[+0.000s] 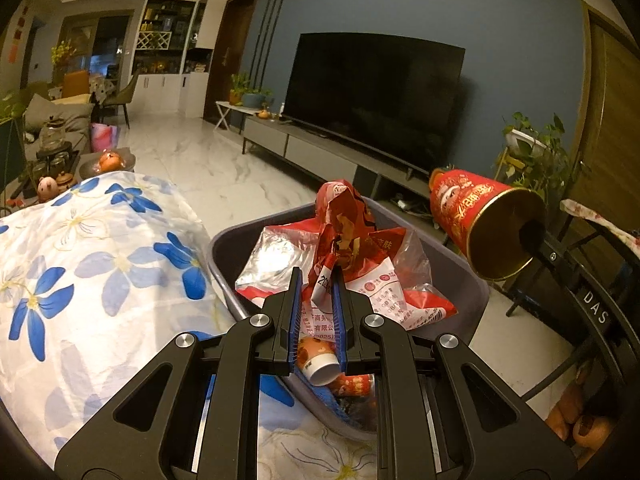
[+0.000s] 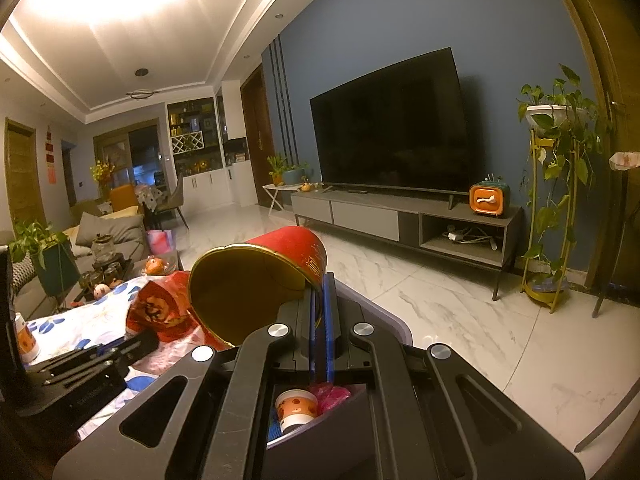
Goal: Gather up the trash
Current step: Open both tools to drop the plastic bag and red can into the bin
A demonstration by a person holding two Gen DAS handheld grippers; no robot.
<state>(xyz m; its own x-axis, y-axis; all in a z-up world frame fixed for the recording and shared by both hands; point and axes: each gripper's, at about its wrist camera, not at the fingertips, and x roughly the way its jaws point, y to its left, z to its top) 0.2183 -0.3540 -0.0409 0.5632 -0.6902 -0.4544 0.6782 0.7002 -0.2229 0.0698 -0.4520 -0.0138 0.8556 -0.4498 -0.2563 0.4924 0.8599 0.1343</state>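
A dark grey bin [image 1: 224, 248] stands beside a table with a blue-flowered cloth [image 1: 80, 264]. It holds red and silver snack bags [image 1: 380, 292] and a paper cup [image 1: 320, 364]. My left gripper [image 1: 316, 280] is shut on a crumpled red wrapper [image 1: 344, 216], held over the bin. My right gripper [image 2: 320, 284] is shut on the rim of a red cylindrical can [image 2: 288, 256] with a gold inside, tilted above the bin [image 2: 384, 316]. The same can [image 1: 476, 216] shows at the right of the left wrist view. A paper cup [image 2: 296, 408] lies in the bin below.
A TV [image 2: 392, 136] on a low grey cabinet [image 2: 404, 216] stands across the marble floor. A plant stand [image 2: 552, 184] is at the right. A sofa, tea set [image 1: 52, 152] and oranges [image 1: 110, 162] lie to the left. A dark metal chair frame [image 1: 592, 280] stands right of the bin.
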